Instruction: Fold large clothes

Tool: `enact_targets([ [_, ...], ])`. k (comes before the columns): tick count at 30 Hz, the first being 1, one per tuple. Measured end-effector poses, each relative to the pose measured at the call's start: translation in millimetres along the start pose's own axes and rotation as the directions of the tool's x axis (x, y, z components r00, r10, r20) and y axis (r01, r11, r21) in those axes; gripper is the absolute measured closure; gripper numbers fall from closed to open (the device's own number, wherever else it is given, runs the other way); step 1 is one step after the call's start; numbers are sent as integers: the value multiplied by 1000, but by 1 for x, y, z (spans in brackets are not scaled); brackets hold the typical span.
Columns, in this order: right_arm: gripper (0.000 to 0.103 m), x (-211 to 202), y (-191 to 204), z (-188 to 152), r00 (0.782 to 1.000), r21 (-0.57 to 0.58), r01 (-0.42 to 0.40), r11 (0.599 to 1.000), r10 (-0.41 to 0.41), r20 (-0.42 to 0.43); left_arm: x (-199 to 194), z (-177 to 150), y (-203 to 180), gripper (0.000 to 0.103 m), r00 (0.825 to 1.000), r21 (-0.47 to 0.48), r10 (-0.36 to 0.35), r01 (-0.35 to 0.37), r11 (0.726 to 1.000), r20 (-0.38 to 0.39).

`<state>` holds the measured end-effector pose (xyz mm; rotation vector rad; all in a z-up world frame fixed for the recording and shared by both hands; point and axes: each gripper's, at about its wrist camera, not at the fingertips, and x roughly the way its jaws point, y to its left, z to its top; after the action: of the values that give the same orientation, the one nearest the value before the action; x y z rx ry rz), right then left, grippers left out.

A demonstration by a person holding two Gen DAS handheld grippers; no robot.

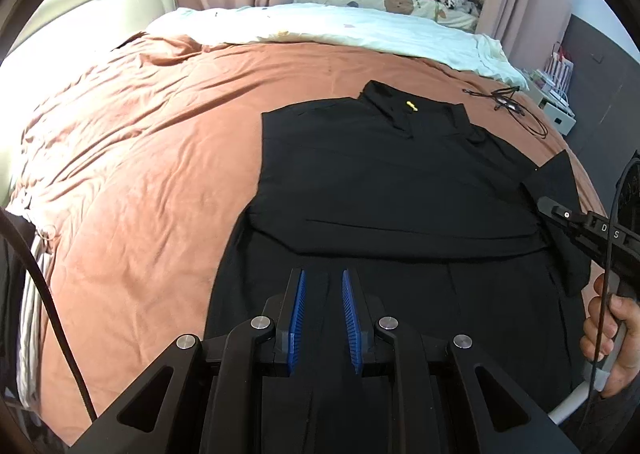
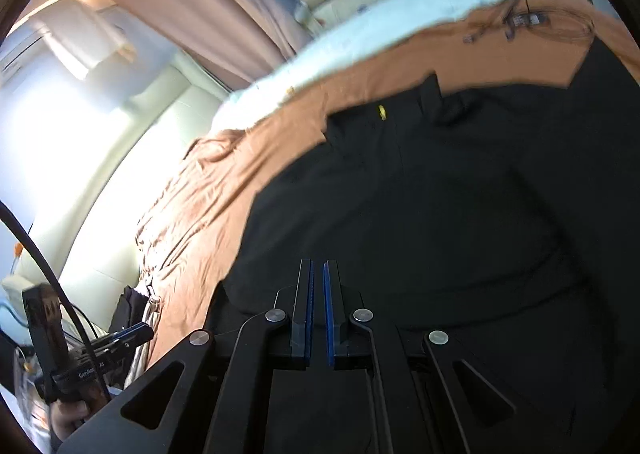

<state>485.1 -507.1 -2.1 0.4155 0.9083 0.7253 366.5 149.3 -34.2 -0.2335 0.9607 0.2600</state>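
While your left gripper hovers at the bottom centre of its view, its blue pads stand a little apart with nothing between them, only the hem of the black shirt showing in the gap. Your right gripper is clenched shut and, as far as its blurred view shows, empty too.

At the right edge of the left view, your right hand holds that tool over the sleeve, which lies turned in across the body. The shirt's left side, mid-frame, already runs as a straight folded edge. So I judge you to be between folds: the sides look done and the lengthwise fold is due.

Next you need both tools at the near hem, apart from each other, each pinching both layers, then a level carry up toward the collar and its yellow tag.

Farther off, in the upper right, a cable lies on the brown bedspread, near the collar; keep the fold short of it.
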Motion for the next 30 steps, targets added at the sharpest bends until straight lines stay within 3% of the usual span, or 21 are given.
enact_targets([
  [3, 101, -20, -29, 17, 1000, 65, 29, 997, -28, -9, 3, -1, 2, 83, 1000, -6, -7, 7, 1000, -5],
  [8, 101, -77, -76, 41, 994, 126, 83, 989, -91, 57, 13, 4, -14, 82, 999, 5, -49, 49, 999, -13],
  [13, 100, -130, -124, 53, 980, 200, 147, 969, -171, 106, 27, 11, -52, 82, 994, 52, -103, 105, 993, -31],
  [19, 100, -176, -192, 76, 963, 337, 169, 926, -228, 144, 44, 17, -97, 81, 986, 121, -154, 160, 980, -61],
  [20, 100, -178, -199, 79, 964, 358, 159, 920, -223, 145, 47, 19, -104, 79, 984, 127, -163, 170, 977, -65],
  [22, 99, -185, -215, 90, 965, 390, 136, 911, -211, 155, 54, 23, -118, 49, 983, 140, -172, 181, 974, -71],
  [24, 99, -187, -219, 98, 966, 409, 112, 905, -195, 167, 56, 28, -135, 33, 983, 163, -176, 182, 970, -50],
  [30, 99, -165, -220, 97, 969, 451, 121, 885, -203, 139, 73, 43, -185, 31, 980, 218, -194, 200, 955, -50],
])
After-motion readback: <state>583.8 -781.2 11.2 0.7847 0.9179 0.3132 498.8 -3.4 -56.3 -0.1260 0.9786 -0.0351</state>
